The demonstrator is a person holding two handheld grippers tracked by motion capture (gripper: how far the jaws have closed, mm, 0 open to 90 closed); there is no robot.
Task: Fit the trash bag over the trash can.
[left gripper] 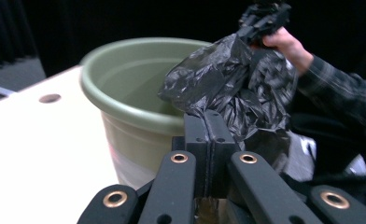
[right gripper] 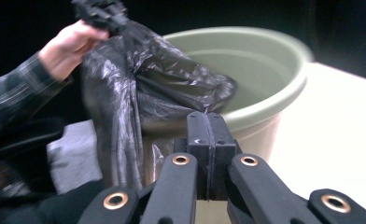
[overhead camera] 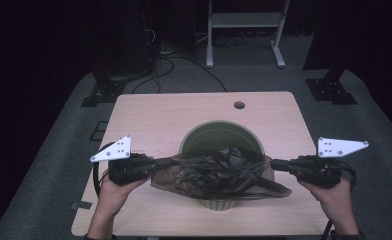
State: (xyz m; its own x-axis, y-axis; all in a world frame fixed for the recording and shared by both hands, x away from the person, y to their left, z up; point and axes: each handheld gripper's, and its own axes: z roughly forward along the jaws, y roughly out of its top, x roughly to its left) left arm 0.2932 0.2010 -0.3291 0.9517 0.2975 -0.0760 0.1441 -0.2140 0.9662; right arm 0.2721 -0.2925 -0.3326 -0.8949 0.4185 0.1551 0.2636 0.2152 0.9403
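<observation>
So far we have the black plastic bag gripped at both sides and stretched out between our two tools — that much of the job looks done. Our left gripper is clamped on the bag's left edge; in the left gripper view its jaws stand pressed together with the thin film pinched between them. Our right gripper is likewise clenched on the right edge, and the right gripper view shows the same tight pinch on the plastic.

The bag hangs crumpled over the near half of the green bucket, which stands on the table about midway between its left and right edges, closer to the near edge than to the far one. The film drapes across the near rim and spills a little past it on both sides toward us; the far half of the bucket's mouth stays uncovered.

What is left, as we judge it, is the real work — spreading the bag's mouth open, pushing its body down inside, and folding the edge over the rim all round. We cannot tell yet whether the mouth has parted at all.
</observation>
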